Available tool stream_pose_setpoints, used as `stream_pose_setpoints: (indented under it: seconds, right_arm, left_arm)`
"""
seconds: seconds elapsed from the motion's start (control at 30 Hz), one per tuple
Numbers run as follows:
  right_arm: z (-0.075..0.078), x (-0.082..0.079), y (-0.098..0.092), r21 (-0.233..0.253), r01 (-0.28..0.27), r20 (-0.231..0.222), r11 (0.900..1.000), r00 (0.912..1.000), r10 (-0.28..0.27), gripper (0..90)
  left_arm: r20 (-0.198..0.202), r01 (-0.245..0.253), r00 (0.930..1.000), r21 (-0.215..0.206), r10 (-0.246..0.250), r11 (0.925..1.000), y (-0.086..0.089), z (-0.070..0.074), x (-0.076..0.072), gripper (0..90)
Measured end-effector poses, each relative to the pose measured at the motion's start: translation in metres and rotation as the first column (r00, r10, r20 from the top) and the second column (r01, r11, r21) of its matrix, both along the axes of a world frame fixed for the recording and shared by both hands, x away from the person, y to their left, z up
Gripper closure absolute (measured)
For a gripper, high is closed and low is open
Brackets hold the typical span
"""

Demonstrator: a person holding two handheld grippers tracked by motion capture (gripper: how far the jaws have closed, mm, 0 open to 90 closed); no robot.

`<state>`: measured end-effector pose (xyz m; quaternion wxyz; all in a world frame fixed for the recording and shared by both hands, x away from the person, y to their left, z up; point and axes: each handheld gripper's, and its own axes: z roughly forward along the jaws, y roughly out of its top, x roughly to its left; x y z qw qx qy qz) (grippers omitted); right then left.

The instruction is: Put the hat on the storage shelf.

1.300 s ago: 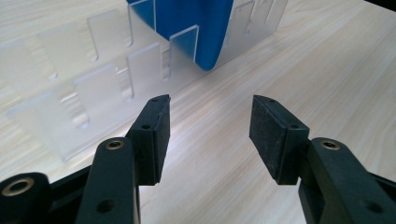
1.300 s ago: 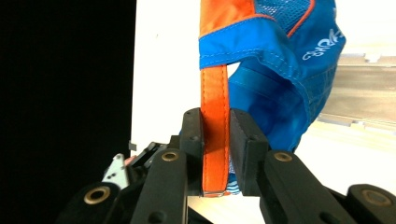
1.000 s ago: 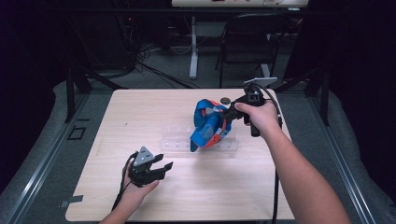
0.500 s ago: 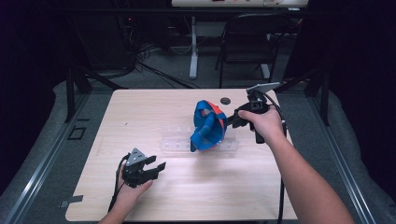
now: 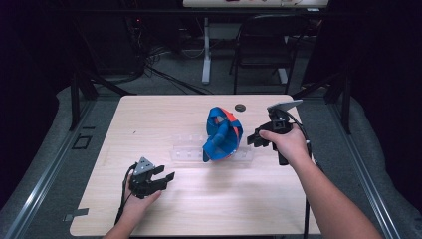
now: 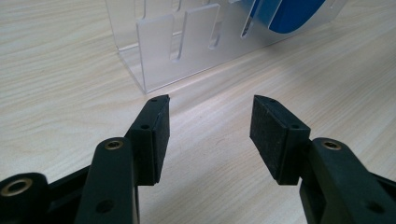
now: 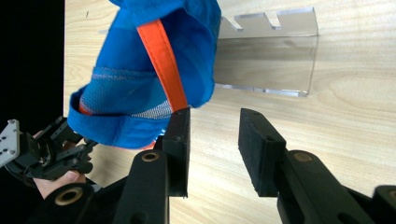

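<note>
- So the right gripper (image 5: 255, 139) has let go of the blue cap (image 5: 222, 133) and backed off toward the table's right edge. A second ago it was right up against the cap. Its jaws are apart now with nothing between them.
- The cap with the orange strap sits propped on the clear acrylic rack (image 5: 191, 153), mid-table, standing on its own.
- The left gripper (image 5: 165, 178) has slid nearer to the person, low on the wooden table (image 5: 149, 119). Its jaws are spread wide, nothing held, pointing at the rack's empty slots (image 6: 161, 44).
- My guess is that the placing step is basically done, since both hands are clear.
- There's a small dark round thing (image 5: 240, 106) behind the cap, but I can't tell what it is.
</note>
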<state>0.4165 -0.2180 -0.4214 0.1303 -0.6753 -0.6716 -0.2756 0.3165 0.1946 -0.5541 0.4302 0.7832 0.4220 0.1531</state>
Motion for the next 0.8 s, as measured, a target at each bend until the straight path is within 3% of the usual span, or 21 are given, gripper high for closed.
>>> stream_pose_setpoints:
  seconds: [0.07, 0.27, 0.4, 0.53, 0.67, 0.8]
  right_arm:
    - [-0.004, -0.004, -0.001, -0.001, 0.012, 0.011, 1.000, 0.9999, -0.012, 64.5]
    - [-0.015, -0.020, -0.001, -0.072, -0.019, 0.058, 0.997, 0.9980, 0.023, 62.2]
    - [-0.033, -0.033, -0.001, -0.060, -0.050, 0.074, 0.997, 0.9958, 0.054, 58.8]
    - [-0.050, -0.049, -0.002, -0.094, -0.055, 0.154, 0.994, 0.9857, 0.069, 54.9]
    - [-0.070, -0.064, -0.004, -0.074, -0.048, 0.202, 0.996, 0.9775, 0.062, 50.6]
    - [-0.086, -0.081, -0.007, -0.061, -0.036, 0.278, 0.997, 0.9592, 0.052, 50.8]
  left_arm:
    - [-0.005, -0.003, 1.0000, 0.002, 0.003, 1.0000, 0.001, 0.000, 0.000, 48.1]
    - [-0.010, -0.018, 0.9998, -0.004, 0.018, 0.9998, 0.003, -0.002, 0.003, 48.1]
    - [-0.015, -0.024, 0.9996, -0.003, 0.023, 0.9997, 0.004, -0.003, 0.003, 48.1]
    - [-0.014, -0.024, 0.9996, 0.001, 0.024, 0.9997, 0.005, -0.004, 0.004, 47.9]
    - [-0.016, -0.020, 0.9997, 0.011, 0.020, 0.9997, 0.006, -0.004, 0.004, 47.6]
    - [-0.013, -0.024, 0.9996, 0.006, 0.024, 0.9997, 0.007, -0.004, 0.005, 47.3]
